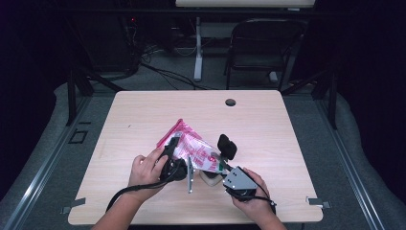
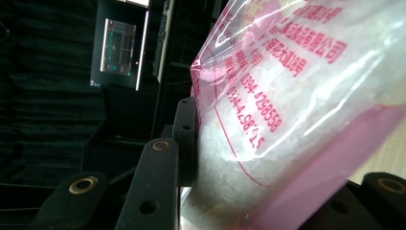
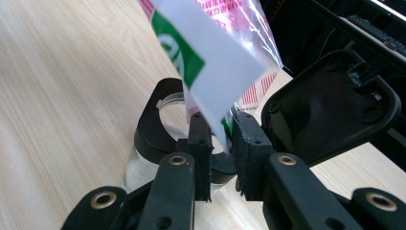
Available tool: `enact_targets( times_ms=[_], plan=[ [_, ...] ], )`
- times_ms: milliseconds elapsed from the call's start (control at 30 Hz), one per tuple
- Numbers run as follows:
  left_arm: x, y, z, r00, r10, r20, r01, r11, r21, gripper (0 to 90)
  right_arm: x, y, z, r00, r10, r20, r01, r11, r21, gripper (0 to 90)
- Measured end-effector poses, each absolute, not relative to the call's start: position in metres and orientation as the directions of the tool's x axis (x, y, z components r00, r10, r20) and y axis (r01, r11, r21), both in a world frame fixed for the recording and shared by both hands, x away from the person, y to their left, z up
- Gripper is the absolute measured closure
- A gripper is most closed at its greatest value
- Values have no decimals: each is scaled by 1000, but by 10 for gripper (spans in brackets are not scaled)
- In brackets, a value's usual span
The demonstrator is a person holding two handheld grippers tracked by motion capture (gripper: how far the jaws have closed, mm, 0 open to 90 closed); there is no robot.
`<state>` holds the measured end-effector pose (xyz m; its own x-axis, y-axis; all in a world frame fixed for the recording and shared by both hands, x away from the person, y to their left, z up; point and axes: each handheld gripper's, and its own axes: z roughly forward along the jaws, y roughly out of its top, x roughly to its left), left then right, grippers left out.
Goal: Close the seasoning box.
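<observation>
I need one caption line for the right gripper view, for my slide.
Right gripper with jaws slightly apart around the white-and-green corner of a pink printed bag, above an open glass jar with a black flip lid on a wooden table.

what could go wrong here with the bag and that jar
1. The right gripper has only the bag's corner flap between its jaws; it may slip free.
2. The bag, held by the left gripper, hangs tilted over the small jar; the white grains may miss its narrow mouth.
</observation>
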<state>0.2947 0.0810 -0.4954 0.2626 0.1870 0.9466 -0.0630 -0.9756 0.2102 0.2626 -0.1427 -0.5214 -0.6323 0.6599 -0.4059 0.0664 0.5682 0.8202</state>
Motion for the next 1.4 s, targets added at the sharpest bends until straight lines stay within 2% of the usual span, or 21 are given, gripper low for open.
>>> enact_targets(
  times_ms=[433,767,1400],
  plan=[
    [294,83,-498,276,208,938,-58,-971,232,720,264,-145,-522,-628,672,-392,78,556,828,761],
    [293,85,-500,286,220,933,-53,-968,244,720,266,-144,-522,-624,677,-391,81,553,829,836],
    [292,95,-511,330,273,904,-15,-956,294,722,266,-138,-519,-619,665,-419,62,573,818,878]
  ],
)
